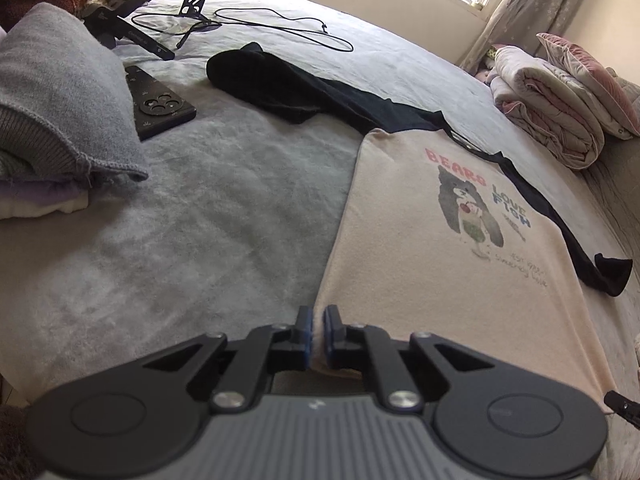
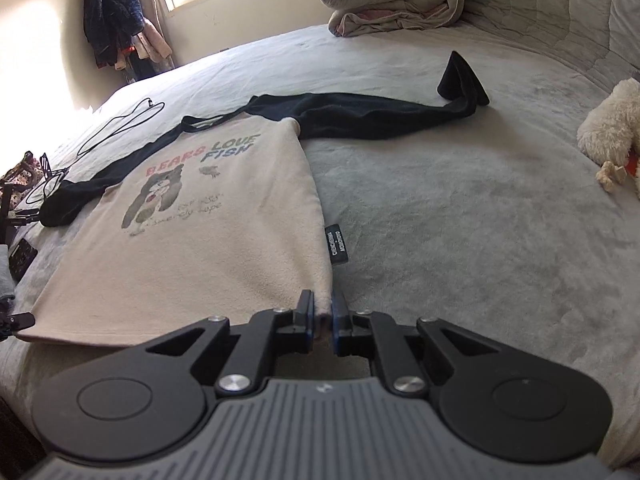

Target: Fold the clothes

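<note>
In the left wrist view we pinch the left hem corner of the cream raglan shirt (image 1: 420,240), spread flat on the bed (image 1: 200,220), in the left gripper (image 1: 318,320) jaws, and in the right wrist view the right gripper (image 2: 322,308) jaws pinch its right hem corner.

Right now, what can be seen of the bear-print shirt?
The raglan shirt lies flat, front up, on the grey bedspread: cream fleecy body, black sleeves spread sideways, a bear graphic reading "BEARS LOVE FISH". The left gripper and right gripper each pinch a hem corner.
</note>
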The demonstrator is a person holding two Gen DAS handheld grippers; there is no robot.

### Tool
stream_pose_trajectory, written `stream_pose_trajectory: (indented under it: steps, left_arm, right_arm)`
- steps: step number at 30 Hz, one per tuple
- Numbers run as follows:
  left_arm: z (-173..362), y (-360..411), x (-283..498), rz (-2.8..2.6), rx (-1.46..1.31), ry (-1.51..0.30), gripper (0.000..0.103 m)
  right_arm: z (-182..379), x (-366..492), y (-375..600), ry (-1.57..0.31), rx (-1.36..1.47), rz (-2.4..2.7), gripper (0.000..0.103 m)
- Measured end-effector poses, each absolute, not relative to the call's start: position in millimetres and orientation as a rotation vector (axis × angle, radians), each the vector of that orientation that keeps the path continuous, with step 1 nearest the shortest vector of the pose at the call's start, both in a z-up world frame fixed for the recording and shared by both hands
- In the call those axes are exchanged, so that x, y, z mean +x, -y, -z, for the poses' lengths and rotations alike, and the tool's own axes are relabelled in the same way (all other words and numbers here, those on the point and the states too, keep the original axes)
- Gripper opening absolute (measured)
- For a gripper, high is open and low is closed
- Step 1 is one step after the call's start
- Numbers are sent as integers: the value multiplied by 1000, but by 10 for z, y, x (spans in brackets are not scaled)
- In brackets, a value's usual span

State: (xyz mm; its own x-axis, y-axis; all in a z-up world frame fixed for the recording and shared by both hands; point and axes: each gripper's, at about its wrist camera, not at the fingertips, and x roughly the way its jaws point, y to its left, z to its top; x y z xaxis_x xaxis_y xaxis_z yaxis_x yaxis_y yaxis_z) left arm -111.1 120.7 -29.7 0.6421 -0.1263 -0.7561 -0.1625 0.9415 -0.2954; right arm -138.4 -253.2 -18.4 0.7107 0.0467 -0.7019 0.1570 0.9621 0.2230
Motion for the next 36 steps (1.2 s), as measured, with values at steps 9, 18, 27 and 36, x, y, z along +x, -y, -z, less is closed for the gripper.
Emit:
stream_pose_trajectory:
  steps: [9, 18, 27, 36]
  left_arm:
    - [140, -1224, -1061, -24, -336, -803, 27]
    - [-49, -527, -507, 108, -294, -758, 29]
    - [58, 619, 229, 313, -220, -718, 28]
    - [313, 1457, 797, 432, -201, -679, 29]
  right_arm:
    - [218, -1355, 2853, -776, 383, 5, 40]
    - [209, -569, 3412, -713, 510, -12, 41]
    - [581, 243, 3841, -673, 708, -15, 41]
    - [688, 531, 4046, -540, 768, 39, 12]
